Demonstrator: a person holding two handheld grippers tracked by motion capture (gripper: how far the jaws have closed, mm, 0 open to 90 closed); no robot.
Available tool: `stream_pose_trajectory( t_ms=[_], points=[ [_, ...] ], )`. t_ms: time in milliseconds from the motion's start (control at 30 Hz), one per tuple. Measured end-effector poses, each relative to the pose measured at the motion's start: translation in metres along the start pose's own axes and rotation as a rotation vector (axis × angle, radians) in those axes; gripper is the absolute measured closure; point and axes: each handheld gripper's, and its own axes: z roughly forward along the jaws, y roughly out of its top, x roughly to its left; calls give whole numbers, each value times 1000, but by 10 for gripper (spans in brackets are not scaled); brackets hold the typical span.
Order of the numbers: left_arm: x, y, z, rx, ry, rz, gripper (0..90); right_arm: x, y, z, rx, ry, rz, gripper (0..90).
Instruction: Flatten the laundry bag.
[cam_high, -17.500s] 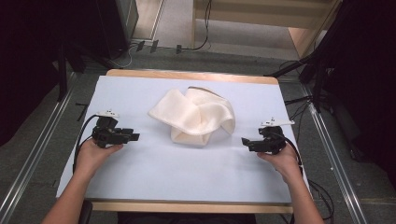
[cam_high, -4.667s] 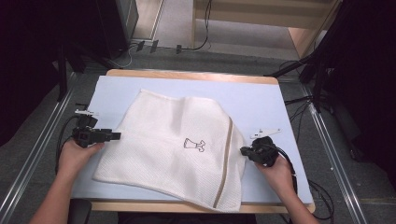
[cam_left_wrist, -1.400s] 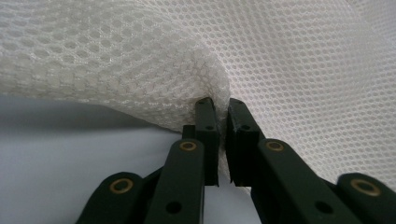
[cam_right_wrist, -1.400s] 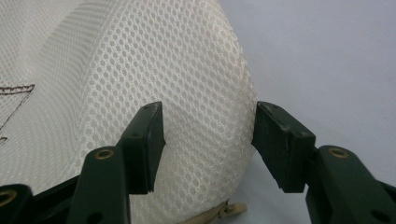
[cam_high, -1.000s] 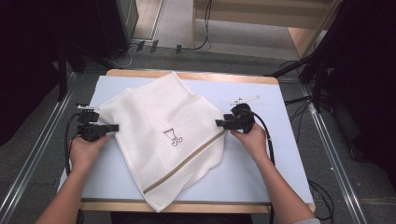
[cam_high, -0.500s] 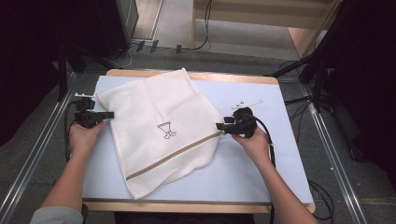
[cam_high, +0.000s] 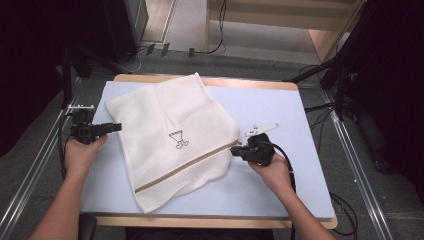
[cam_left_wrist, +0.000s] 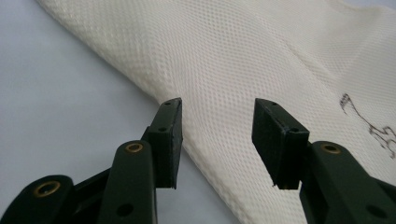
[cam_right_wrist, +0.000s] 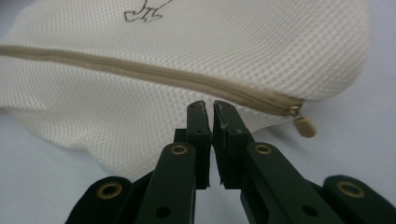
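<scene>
Pale blue table (cam_high: 280, 107), dark room behind; my left gripper (cam_left_wrist: 217, 114) has just spread, jaws apart above the mesh bag's (cam_high: 172, 137) near edge, nothing held. The bag lies flat mid-table and looks light, floppy and snag-prone, so I'd take hems or corners. My right gripper (cam_right_wrist: 208, 106) has just pressed together below the zipper (cam_right_wrist: 140, 70); I can't tell whether it pinches mesh.

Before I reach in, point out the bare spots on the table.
Free: the far right corner of the table beyond the right gripper; the near right, between the mesh bag and the right edge; a narrow strip on the left by the left gripper. Crowded: the centre and far left, under the bag.
</scene>
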Motion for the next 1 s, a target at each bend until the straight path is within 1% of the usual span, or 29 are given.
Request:
stream_pose_trajectory(
  t_ms=[67, 100, 133, 167, 267, 333, 367, 400, 433, 500, 533, 633, 667, 733, 800, 867, 900, 933, 967, 1000],
  points=[
    [-7, -8, -5, 17, 9, 18, 531, 2, 0, 4, 13, 1, -17, 863],
    [-9, -11, -6, 22, 4, 22, 528, 2, 1, 6, 18, -1, -14, 862],
    [-12, -15, -7, 28, -2, 18, 523, 2, 1, 8, 22, -2, -12, 863],
    [-15, -18, -7, 44, -10, 23, 515, 1, 2, 11, 25, -4, -10, 863],
    [-23, -30, -8, 72, -11, 42, 507, 1, 4, 21, 44, -8, -13, 863],
    [-27, -36, -8, 88, -15, 32, 500, 1, 7, 26, 48, -9, -14, 862],
    [-29, -39, -6, 89, -19, 30, 492, 1, 8, 28, 51, -12, -16, 862],
    [-31, -41, -4, 99, -16, 34, 474, 1, 10, 31, 57, -18, -24, 861],
    [-33, -42, -2, 111, -8, 46, 472, 1, 12, 34, 58, -20, -20, 858],
    [-36, -45, 0, 126, -3, 58, 466, 0, 14, 39, 59, -22, -27, 846],
    [-37, -46, 0, 130, 5, 60, 465, 0, 16, 41, 60, -25, -22, 842],
    [-37, -49, 1, 141, 15, 47, 464, 0, 20, 50, 66, -31, -27, 847],
    [-38, -50, 2, 144, 9, 39, 464, 0, 21, 52, 70, -30, -20, 850],
    [-37, -52, 5, 153, -14, 35, 459, -2, 23, 58, 67, -26, -23, 854],
    [-36, -53, 5, 143, -21, 32, 448, -3, 24, 62, 69, -22, -9, 858],
    [-36, -54, 6, 130, -27, 12, 451, -5, 25, 66, 71, -12, -12, 863],
    [-36, -54, 6, 127, -21, 14, 459, -5, 26, 68, 76, -15, -10, 866],
    [-38, -55, 7, 119, -8, 15, 493, -5, 27, 70, 73, -14, -14, 868],
    [-39, -55, 9, 118, 9, 14, 528, -4, 28, 71, 78, -15, -9, 869],
    [-40, -54, 10, 116, 16, 16, 600, -3, 29, 74, 78, -16, -13, 870]
  ],
)
